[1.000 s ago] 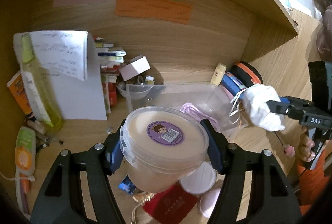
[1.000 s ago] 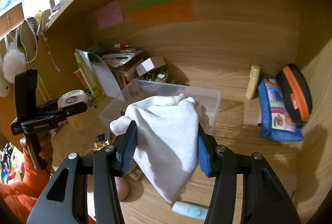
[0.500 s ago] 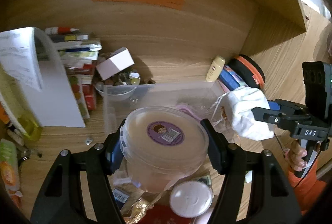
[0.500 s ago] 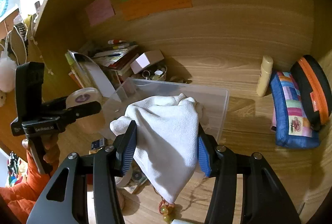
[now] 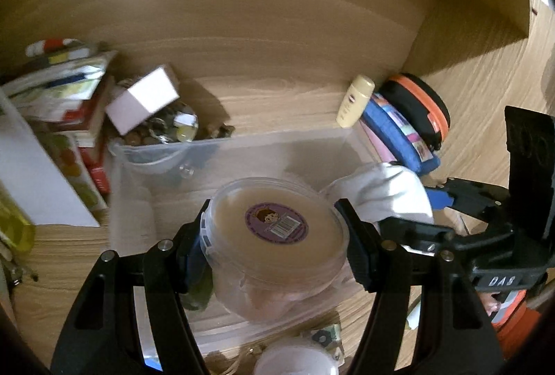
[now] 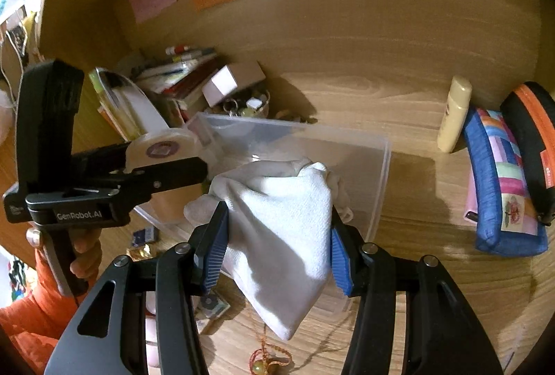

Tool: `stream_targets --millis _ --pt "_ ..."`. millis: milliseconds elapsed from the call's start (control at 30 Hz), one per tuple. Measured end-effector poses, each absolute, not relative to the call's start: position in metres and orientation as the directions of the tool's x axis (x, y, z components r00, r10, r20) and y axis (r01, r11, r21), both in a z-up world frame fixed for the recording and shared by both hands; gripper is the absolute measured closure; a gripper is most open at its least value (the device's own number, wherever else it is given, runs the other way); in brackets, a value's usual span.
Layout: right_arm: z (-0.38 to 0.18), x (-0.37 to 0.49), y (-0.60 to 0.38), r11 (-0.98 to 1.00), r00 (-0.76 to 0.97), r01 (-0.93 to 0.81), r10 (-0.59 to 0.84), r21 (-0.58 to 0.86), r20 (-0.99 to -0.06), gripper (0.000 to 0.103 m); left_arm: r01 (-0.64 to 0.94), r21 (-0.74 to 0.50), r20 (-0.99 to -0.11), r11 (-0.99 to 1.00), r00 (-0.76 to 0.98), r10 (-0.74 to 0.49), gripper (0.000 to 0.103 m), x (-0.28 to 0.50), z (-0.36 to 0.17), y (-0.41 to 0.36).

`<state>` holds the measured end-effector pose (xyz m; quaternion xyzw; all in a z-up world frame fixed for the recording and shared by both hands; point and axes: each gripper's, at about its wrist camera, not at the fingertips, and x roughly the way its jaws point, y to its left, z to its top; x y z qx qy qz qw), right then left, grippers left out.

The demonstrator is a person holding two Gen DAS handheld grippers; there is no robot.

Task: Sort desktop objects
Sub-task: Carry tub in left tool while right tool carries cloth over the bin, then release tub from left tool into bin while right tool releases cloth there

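Note:
My left gripper (image 5: 274, 236) is shut on a round clear plastic tub (image 5: 277, 232) with a purple label on its lid, held over the clear plastic bin (image 5: 242, 146). In the right wrist view that tub (image 6: 163, 146) hangs over the bin's left end (image 6: 381, 167). My right gripper (image 6: 277, 236) is shut on a white cloth pouch (image 6: 281, 229), which hangs over the bin's near side. The left wrist view shows the pouch (image 5: 385, 191) just right of the tub, with the right gripper's fingers (image 5: 416, 232) close beside my left one.
A cream tube (image 6: 454, 114), a blue patchwork pouch (image 6: 503, 187) and a black-orange case (image 6: 534, 149) stand right of the bin. Books (image 5: 62, 87), a white box (image 5: 142, 101) and a bowl of small items (image 5: 166, 132) crowd the back left. Small items (image 6: 270, 361) lie on the desk in front.
Both grippers have moved forward and down toward the clear bin with their loads. The tub now hangs over the bin, and the pouch has drawn close beside it.

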<state>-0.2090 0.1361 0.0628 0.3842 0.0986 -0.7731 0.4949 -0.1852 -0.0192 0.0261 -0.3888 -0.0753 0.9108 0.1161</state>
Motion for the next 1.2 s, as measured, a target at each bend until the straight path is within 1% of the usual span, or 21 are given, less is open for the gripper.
stream_targets --millis 100,300,400,467,700,833,967,1133,1200 --pt "0.057 -0.209 0.135 -0.502 -0.228 0.838 -0.677 0.213 -0.7 0.055 -0.157 -0.218 -0.699 -0.963 -0.663 0.267 0.036 -0.19 0.022 -0.014" --pt "0.048 -0.209 0.125 -0.515 -0.257 0.843 -0.64 0.156 -0.724 0.055 -0.159 -0.247 -0.723 -0.956 -0.627 0.291 0.036 -0.196 0.013 -0.014" --pt "0.041 -0.21 0.118 -0.519 -0.26 0.845 -0.612 0.132 -0.747 0.054 -0.158 -0.243 -0.736 -0.957 -0.613 0.288 0.036 -0.197 0.01 -0.013" --pt "0.037 -0.209 0.115 -0.521 -0.27 0.847 -0.595 0.107 -0.757 0.052 -0.162 -0.234 -0.741 -0.959 -0.608 0.284 0.036 -0.197 0.007 -0.012" --pt "0.038 -0.198 0.116 -0.528 -0.306 0.848 -0.564 0.05 -0.767 0.048 -0.166 -0.246 -0.766 -0.955 -0.571 0.296 0.036 -0.199 -0.001 -0.01" --pt "0.041 -0.192 0.12 -0.539 -0.305 0.841 -0.558 0.058 -0.772 0.044 -0.165 -0.241 -0.775 -0.957 -0.561 0.292 0.036 -0.199 -0.003 -0.007" --pt "0.051 -0.189 0.131 -0.55 -0.305 0.831 -0.575 0.082 -0.759 0.032 -0.161 -0.242 -0.759 -0.957 -0.582 0.29 0.036 -0.194 0.003 -0.009" --pt "0.07 -0.18 0.15 -0.567 -0.342 0.82 -0.597 0.08 -0.725 0.031 -0.174 -0.24 -0.735 -0.955 -0.61 0.296 0.035 -0.181 0.018 -0.01" --pt "0.079 -0.176 0.158 -0.577 -0.361 0.813 -0.608 0.081 -0.707 0.029 -0.178 -0.229 -0.718 -0.957 -0.633 0.29 0.032 -0.173 0.026 -0.01"
